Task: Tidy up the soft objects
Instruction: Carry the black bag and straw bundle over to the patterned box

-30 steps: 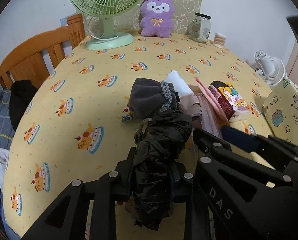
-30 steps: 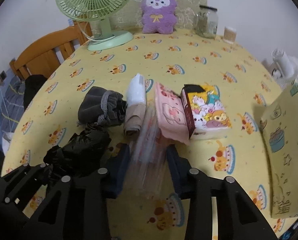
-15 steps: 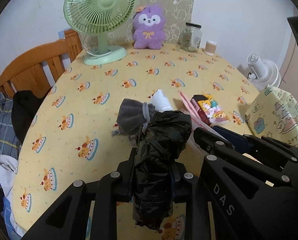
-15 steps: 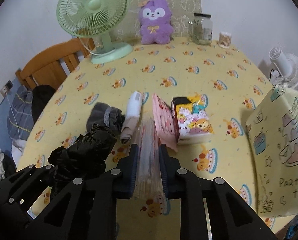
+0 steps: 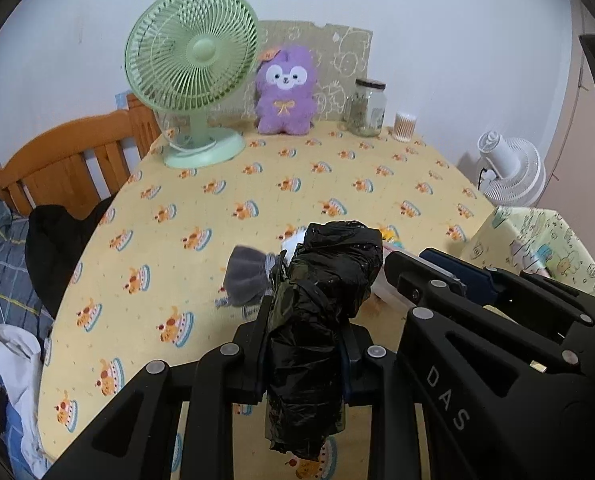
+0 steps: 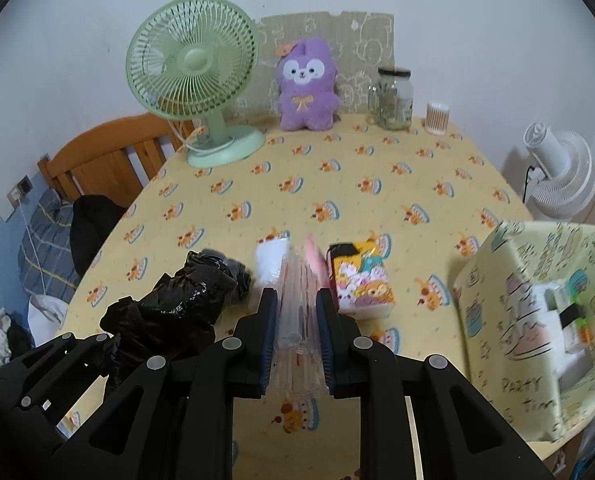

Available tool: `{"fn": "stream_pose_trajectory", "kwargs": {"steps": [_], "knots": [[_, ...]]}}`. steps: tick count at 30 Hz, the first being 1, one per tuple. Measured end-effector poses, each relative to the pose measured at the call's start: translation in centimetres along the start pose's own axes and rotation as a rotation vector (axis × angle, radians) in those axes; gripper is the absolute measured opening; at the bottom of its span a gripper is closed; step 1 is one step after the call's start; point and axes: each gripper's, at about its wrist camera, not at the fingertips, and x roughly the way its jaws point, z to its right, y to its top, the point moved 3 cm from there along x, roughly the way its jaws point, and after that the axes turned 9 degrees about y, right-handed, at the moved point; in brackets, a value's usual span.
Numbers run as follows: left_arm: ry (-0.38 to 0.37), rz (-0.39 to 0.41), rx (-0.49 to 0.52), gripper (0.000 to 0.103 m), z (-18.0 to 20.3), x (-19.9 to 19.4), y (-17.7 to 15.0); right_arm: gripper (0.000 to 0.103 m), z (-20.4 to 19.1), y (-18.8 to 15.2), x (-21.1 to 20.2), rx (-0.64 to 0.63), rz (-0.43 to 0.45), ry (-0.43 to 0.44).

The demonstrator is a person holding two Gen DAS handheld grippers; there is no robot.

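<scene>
My left gripper (image 5: 303, 344) is shut on a crumpled black plastic bag (image 5: 321, 300), held up above the yellow tablecloth (image 5: 217, 208). Just to its right, my right gripper (image 6: 296, 336) is shut on a folded clear plastic bag (image 6: 297, 312), also lifted off the table. The black plastic bag (image 6: 169, 308) appears at the left in the right wrist view. Below them lie a grey drawstring pouch (image 5: 247, 276), a white soft pack (image 6: 272, 260), a pink pack (image 6: 313, 252) and a cartoon tissue pack (image 6: 363, 284).
A green desk fan (image 6: 195, 76), a purple plush toy (image 6: 307, 84), a glass jar (image 6: 393, 98) and a cotton swab tub (image 6: 436, 118) stand along the far edge. A printed storage box (image 6: 537, 320) is at right. A wooden chair (image 5: 69, 160) stands left of the table.
The right jaws have shut on the clear plastic bag. Both grippers have risen with their bags, so the table and the packs lying on it look farther away.
</scene>
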Motion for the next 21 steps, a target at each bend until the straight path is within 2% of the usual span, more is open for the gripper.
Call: {"fn": "stream_pose_trajectory", "kwargs": {"steps": [21], "knots": [[-0.018,0.124,0.027,0.029,2.4,-4.0,4.7,0.023,1.3,4.4,-5.5,-0.006,0.131,-0.032]]}}
